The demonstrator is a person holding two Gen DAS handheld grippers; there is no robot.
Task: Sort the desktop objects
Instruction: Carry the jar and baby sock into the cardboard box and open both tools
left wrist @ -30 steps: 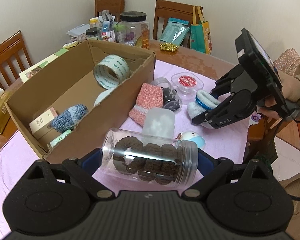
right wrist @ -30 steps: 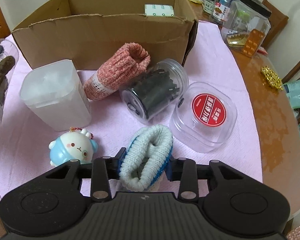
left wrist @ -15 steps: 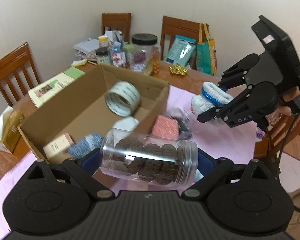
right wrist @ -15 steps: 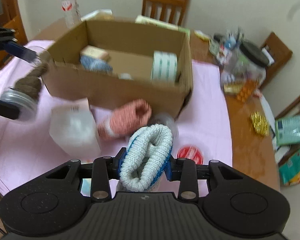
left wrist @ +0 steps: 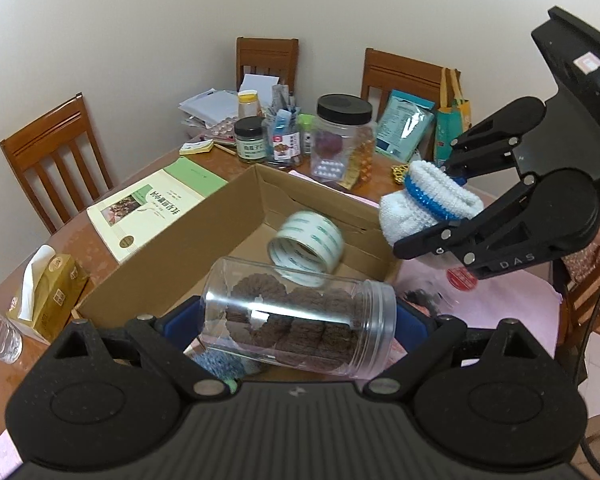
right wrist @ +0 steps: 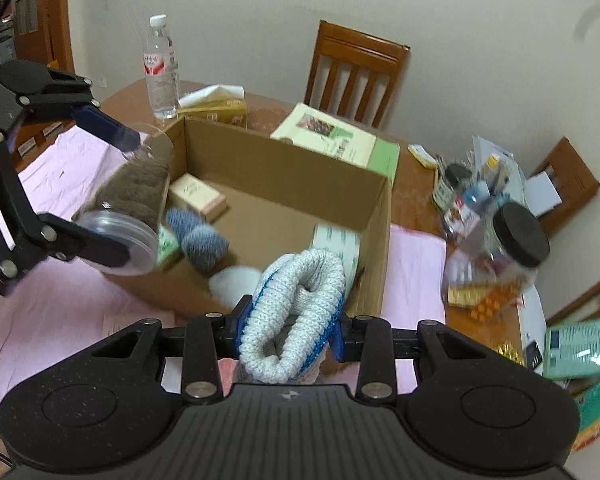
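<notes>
**Both loads held above the box**

Your left gripper (left wrist: pixel 298 320) is clamped on the clear jar (left wrist: pixel 300 316), lying crosswise over the near rim of the cardboard box (left wrist: pixel 180 256). At 2 o'clock, your right gripper (left wrist: pixel 456 204) grips the white-and-blue sock (left wrist: pixel 428 204) above the box's right wall. Open floor shows inside beside the tape roll (left wrist: pixel 306 246). Beyond, at 12 o'clock, the black-lidded jar (left wrist: pixel 342 136) stands on the table.

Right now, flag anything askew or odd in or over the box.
The clear jar in the left gripper lies on its side over the cardboard box. The tape roll inside stands tilted on edge. Nothing looks spilled.
</notes>
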